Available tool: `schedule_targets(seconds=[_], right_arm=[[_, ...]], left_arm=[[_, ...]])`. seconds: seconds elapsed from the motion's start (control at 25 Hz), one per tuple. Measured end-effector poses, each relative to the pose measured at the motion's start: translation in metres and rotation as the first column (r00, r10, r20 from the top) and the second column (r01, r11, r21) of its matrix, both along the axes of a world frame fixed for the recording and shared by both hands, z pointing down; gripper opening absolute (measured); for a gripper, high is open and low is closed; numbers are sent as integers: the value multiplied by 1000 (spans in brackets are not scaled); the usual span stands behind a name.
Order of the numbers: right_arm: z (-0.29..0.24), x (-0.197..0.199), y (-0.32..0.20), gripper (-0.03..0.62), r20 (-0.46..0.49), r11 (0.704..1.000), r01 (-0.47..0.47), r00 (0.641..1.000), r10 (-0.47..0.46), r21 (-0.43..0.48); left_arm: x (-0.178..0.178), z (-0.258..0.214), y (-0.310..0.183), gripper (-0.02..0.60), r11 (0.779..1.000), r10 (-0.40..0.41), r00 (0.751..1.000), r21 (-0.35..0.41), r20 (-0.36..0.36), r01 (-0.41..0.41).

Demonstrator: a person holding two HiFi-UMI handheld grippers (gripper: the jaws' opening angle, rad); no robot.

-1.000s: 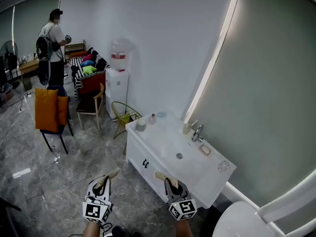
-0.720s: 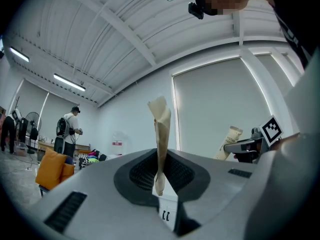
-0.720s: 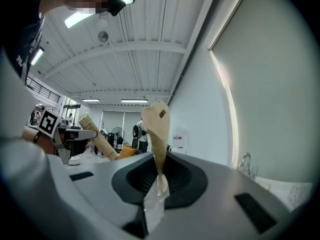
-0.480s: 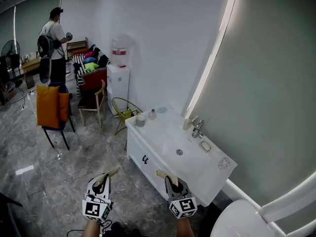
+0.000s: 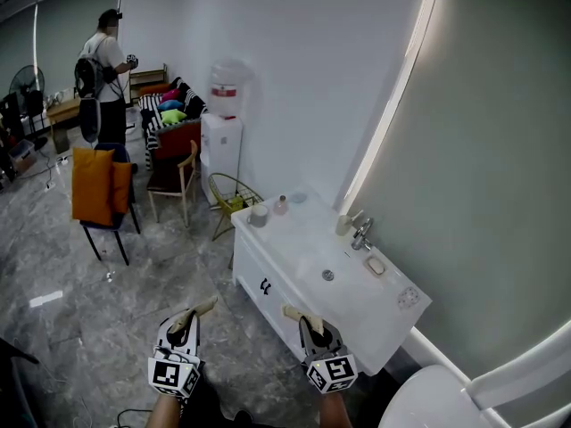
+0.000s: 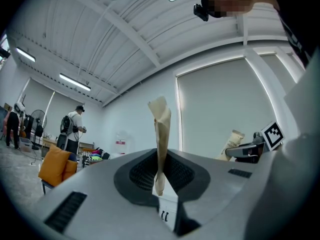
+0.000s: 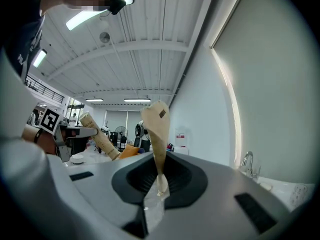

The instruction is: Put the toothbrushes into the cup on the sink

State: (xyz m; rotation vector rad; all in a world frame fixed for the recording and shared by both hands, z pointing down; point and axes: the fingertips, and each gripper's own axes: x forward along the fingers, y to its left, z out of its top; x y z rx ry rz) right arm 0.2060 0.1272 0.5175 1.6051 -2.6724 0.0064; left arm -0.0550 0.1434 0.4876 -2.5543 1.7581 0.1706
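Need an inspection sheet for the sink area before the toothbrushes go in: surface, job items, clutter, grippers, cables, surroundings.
Surface: white sink top, mostly bare.
Job's things: left toothbrush and right toothbrush, both paper-wrapped; cup at the sink top's far-left corner, apart from both.
Clutter: pink bottle beside the cup; faucet; soap dish.
Grippers: left gripper and right gripper, jaws shut on one toothbrush each, held near the sink's front.
Cables: nothing seen.
Surroundings: toilet, water dispenser, orange chair, person far back.
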Motion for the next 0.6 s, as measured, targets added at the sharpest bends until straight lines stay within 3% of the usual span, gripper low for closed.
schedule_targets(seconds=[0.28,0.6], right_arm=[[4,-9,-25,48,-5,1000,-2,1000,2,1],[7,-39,-84,48,-40,999,-32,999,32,-3]], left_arm=[[-8,2,-26,46,1000,5,1000,12,13,-5],[-34,7,-98,46,999,46,999,16,8,-46]])
